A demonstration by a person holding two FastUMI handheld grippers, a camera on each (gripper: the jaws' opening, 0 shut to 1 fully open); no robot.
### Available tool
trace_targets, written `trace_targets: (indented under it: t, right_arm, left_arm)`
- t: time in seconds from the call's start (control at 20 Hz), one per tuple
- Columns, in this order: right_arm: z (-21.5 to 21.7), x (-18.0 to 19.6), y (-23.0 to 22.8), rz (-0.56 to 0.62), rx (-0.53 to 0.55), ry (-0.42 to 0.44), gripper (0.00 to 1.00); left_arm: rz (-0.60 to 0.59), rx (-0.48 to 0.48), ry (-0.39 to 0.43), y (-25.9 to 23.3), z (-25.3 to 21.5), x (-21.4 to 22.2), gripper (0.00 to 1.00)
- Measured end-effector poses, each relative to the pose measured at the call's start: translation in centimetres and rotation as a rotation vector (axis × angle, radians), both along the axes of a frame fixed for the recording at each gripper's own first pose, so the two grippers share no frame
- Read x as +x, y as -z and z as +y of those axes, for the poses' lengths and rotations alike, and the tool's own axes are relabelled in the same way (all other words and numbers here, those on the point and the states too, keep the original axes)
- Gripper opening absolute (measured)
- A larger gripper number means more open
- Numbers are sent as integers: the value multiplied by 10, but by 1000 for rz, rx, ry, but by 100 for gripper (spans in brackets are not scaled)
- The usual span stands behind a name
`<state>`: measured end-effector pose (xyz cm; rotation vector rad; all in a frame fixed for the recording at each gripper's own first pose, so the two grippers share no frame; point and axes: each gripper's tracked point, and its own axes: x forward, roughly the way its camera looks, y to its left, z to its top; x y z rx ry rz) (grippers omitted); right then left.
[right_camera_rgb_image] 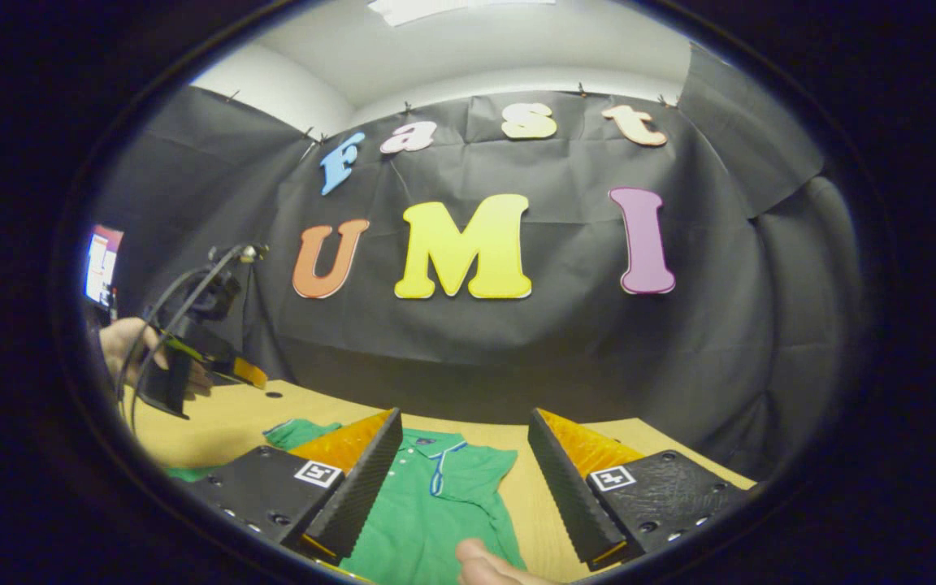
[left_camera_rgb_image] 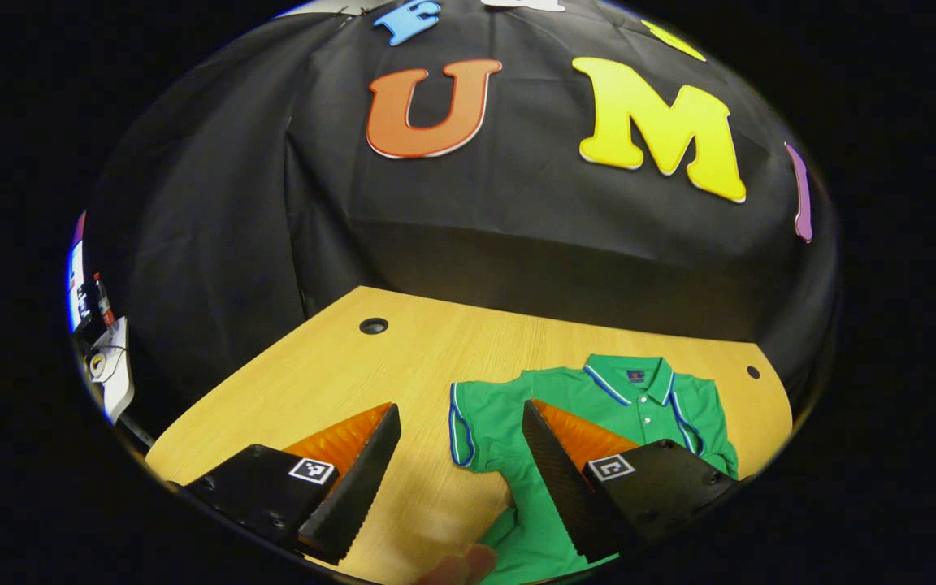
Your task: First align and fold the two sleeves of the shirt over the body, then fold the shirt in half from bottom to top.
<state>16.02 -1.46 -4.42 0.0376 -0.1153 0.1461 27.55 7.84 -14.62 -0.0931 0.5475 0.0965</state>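
Green shirt (left_camera_rgb_image: 509, 422) lies flat, small unreadable label inside its collar (left_camera_rgb_image: 635, 375).

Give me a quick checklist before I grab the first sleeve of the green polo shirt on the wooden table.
1. Green polo shirt lies flat, collar toward the booth wall: ok.
2. Sleeves not yet folded; one sleeve spread on the wooden table: ok.
3. Left gripper open, holding nothing: ok.
4. Right gripper open above the shirt: ok.
5. Shirt's bottom hem lying straight: cannot tell.
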Motion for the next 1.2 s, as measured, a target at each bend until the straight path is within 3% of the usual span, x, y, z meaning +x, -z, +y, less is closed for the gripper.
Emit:
trace_targets:
  t: [0.1,0.2,0.3,0.4,0.5,0.55,0.6,0.65,0.7,0.75,0.8,0.85,0.95,1.2]
  right_arm:
    - [-3,-9,-9,-13,49,-59,95]
    - [-23,-12,-21,-53,102,-37,95]
    - [-40,-12,-24,-65,162,-8,94]
    - [-51,-9,-22,-42,222,5,95]
    - [-56,-5,-18,-11,269,0,95]
    - [-56,-4,-17,-2,278,-2,95]
    - [-57,-2,-16,1,279,1,95]
    - [-56,-1,-15,3,272,1,95]
    - [-54,0,-12,9,260,3,95]
    - [-53,1,-8,16,247,11,95]
    - [-54,4,-5,20,233,23,99]
    - [-53,4,-4,24,225,28,92]
    - [-49,5,-2,31,228,25,95]
    - [-49,11,6,59,240,22,92]
  left_arm:
    - [102,-25,38,35,1,20,96]
    - [169,-26,45,64,10,36,93]
    - [209,-64,45,84,9,46,79]
    - [258,-170,39,98,-2,45,63]
    - [272,-210,37,108,-5,49,58]
    - [287,-200,36,114,-3,50,57]
    - [300,-198,48,117,-6,49,67]
    - [301,-177,48,116,-4,50,66]
    - [296,-173,59,117,-5,53,50]
    - [290,-175,69,116,-8,56,43]
    - [301,-166,64,120,-8,55,14]
    - [310,-148,64,121,-7,54,14]
    - [314,-117,69,118,-7,55,7]
    - [244,-102,109,82,-35,55,5]
